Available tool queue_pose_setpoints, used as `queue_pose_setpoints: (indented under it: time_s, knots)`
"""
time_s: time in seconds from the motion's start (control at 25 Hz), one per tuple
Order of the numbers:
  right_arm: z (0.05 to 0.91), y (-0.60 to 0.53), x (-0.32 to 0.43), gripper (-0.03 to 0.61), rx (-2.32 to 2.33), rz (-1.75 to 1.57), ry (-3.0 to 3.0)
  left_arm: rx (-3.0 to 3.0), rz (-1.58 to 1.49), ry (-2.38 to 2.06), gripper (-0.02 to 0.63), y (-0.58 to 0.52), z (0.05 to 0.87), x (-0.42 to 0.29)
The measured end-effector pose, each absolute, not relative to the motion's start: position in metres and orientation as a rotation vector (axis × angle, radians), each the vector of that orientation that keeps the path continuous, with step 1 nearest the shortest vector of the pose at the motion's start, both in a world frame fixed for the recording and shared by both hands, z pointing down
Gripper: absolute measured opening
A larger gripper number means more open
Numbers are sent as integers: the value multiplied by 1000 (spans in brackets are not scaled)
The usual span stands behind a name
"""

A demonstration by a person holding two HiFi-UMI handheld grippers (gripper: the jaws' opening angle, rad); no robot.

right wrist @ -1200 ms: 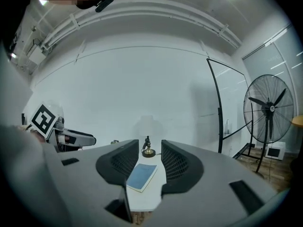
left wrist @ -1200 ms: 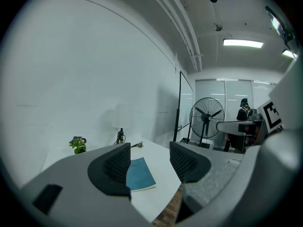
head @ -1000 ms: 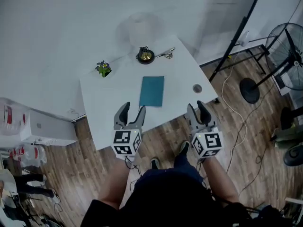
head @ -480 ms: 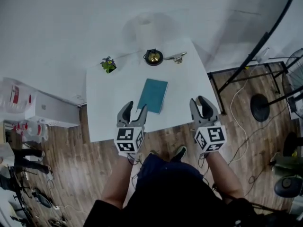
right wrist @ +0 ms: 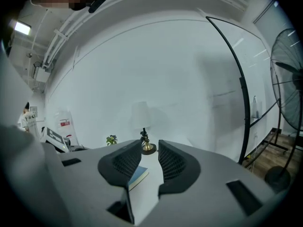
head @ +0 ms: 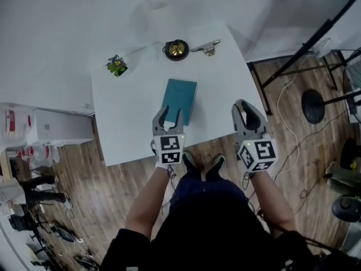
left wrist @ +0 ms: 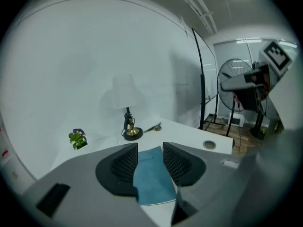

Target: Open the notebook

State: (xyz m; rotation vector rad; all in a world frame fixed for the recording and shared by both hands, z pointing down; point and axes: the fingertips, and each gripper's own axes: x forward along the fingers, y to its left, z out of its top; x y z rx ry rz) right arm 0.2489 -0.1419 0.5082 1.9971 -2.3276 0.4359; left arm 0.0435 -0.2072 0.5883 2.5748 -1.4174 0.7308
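Head view, notebook [head: 180, 100] just beyond left claw [head: 170, 116], jaws closing, empty

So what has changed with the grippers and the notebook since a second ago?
The left gripper moved forward to the near edge of the notebook; the right gripper advanced slightly. Their jaws have been closing, gripping nothing. The notebook stays closed and flat.
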Motion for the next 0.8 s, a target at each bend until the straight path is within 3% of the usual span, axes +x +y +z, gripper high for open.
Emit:
queue_pose_setpoints:
  time_s: [0.32, 0.8]
  knots:
    - [551, -138, 291, 98, 2076, 582, -2249, 2501, 1137, -1304, 163, -211, 694, 81]
    - [581, -115, 338, 81, 2139, 672, -2178, 2361, 1441, -1369, 163, -211, 763, 103]
